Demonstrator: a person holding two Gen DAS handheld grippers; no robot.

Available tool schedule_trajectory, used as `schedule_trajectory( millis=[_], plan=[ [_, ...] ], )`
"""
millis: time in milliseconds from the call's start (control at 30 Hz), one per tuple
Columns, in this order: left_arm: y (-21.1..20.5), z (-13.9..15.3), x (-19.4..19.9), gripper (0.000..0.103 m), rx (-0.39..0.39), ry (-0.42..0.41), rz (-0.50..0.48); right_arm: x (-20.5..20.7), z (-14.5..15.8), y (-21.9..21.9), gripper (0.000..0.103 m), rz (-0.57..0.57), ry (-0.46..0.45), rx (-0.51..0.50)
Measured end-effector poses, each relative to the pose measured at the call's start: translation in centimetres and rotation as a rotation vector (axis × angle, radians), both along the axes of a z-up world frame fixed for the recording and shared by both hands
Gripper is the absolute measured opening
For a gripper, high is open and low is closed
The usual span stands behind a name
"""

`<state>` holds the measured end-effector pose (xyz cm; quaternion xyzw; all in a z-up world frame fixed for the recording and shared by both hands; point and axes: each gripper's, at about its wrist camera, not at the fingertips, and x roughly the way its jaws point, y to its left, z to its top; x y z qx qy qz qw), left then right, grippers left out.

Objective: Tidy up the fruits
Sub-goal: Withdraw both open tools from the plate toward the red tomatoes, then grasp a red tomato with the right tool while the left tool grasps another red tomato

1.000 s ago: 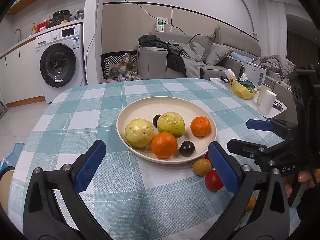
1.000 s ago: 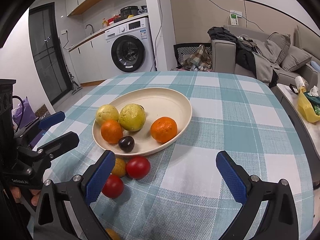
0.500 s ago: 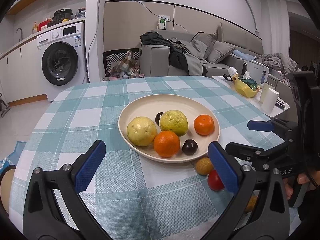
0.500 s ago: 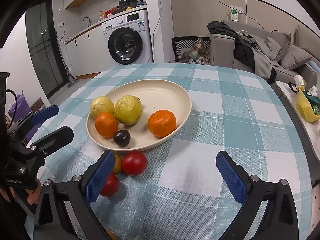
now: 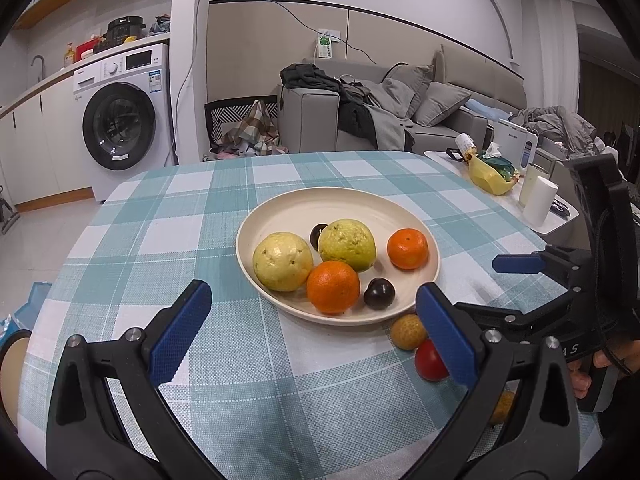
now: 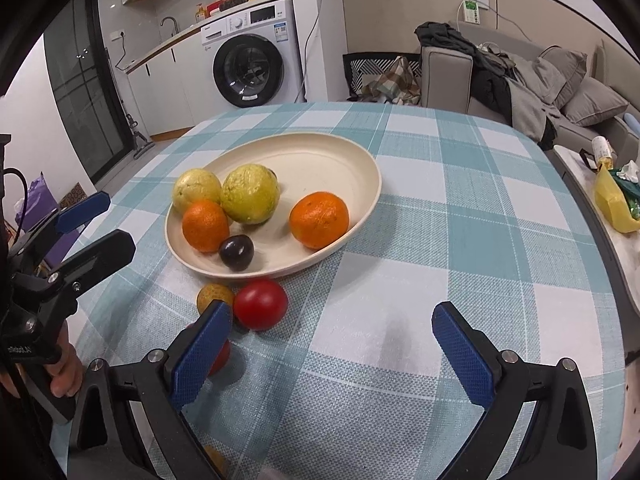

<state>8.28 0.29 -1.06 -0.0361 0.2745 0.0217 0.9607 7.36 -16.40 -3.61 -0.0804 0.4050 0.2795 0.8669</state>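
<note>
A cream plate (image 5: 304, 208) (image 6: 320, 152) on the checked table holds two yellow-green guavas (image 5: 283, 261) (image 5: 347, 244), two oranges (image 5: 333, 287) (image 5: 407, 249) and dark plums (image 5: 379, 293). Just off its near rim lie a brownish-yellow fruit (image 5: 407, 331) (image 6: 214, 296) and a red tomato (image 6: 261, 304) (image 5: 428, 365). A second red fruit (image 6: 220, 356) is partly hidden behind my right gripper's left finger. My left gripper (image 5: 316, 328) is open and empty above the table before the plate. My right gripper (image 6: 332, 352) is open and empty, right of the tomato.
A small orange-yellow fruit (image 5: 502, 407) (image 6: 216, 458) lies near the table's front edge. A side table (image 5: 516, 196) with a yellow bag and cups stands to the right. A washing machine (image 5: 120, 128) and a sofa (image 5: 360, 120) are behind.
Both grippers have moved a little closer to the plate and the loose fruits. Both stay open and empty.
</note>
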Motion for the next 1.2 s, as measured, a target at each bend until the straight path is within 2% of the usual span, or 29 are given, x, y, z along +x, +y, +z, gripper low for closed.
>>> schedule_trajectory(
  millis=[233,367,567,767,1000,1200],
  plan=[
    [0.0,0.0,0.0,0.102,0.001,0.000,-0.001,0.4,-0.6,0.4,0.099,0.018,0.059,0.027],
    [0.0,0.0,0.0,0.102,0.000,-0.002,-0.001,0.5,-0.9,0.8,0.082,0.037,0.071,0.024],
    [0.0,0.0,0.0,0.102,0.001,0.000,-0.001,0.7,-1.0,1.2,0.074,0.069,0.095,0.053],
    [0.0,0.0,0.0,0.102,0.001,0.000,-0.001,1.1,-1.2,1.3,0.053,0.103,0.138,0.121],
    [0.0,0.0,0.0,0.102,0.001,0.000,-0.001,0.9,-1.4,2.0,0.033,0.143,0.155,0.134],
    [0.0,0.0,0.0,0.102,0.001,-0.002,-0.002,0.5,-1.2,1.7,0.032,0.133,0.136,0.128]
  ],
)
